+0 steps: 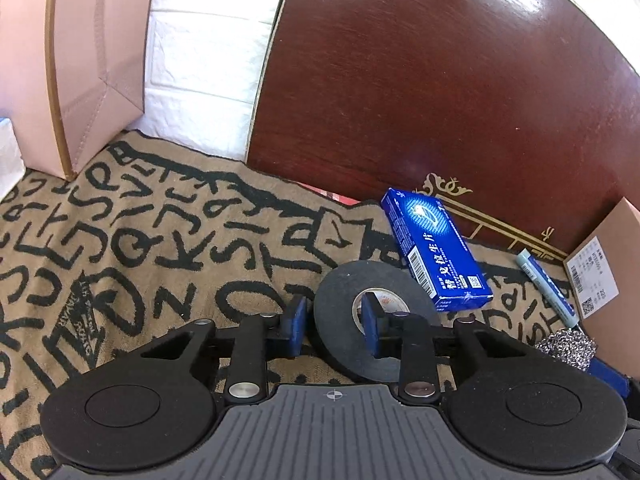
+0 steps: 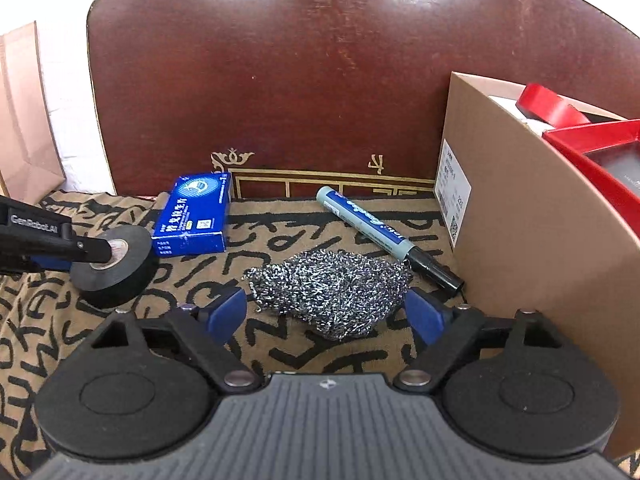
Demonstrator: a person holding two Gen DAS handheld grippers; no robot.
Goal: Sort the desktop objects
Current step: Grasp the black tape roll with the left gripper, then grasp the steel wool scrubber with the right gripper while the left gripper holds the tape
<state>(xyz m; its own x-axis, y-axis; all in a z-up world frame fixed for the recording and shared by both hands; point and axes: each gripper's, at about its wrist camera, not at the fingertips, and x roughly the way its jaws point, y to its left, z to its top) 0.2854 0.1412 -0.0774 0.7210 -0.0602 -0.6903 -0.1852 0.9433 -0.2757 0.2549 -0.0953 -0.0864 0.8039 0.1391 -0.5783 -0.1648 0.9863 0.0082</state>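
My left gripper is shut on a black tape roll: one finger stands in its core, the other outside its wall. The roll looks tilted, its low edge at the cloth. It also shows in the right wrist view, with the left gripper on it. A blue box lies just behind the roll; it also shows in the right wrist view. My right gripper is open around a steel wool scourer. A grey-blue marker lies behind it.
A lettered tan cloth covers the desk. A cardboard box holding red items stands at the right. A dark red wooden board stands at the back. A pink bag stands at the far left.
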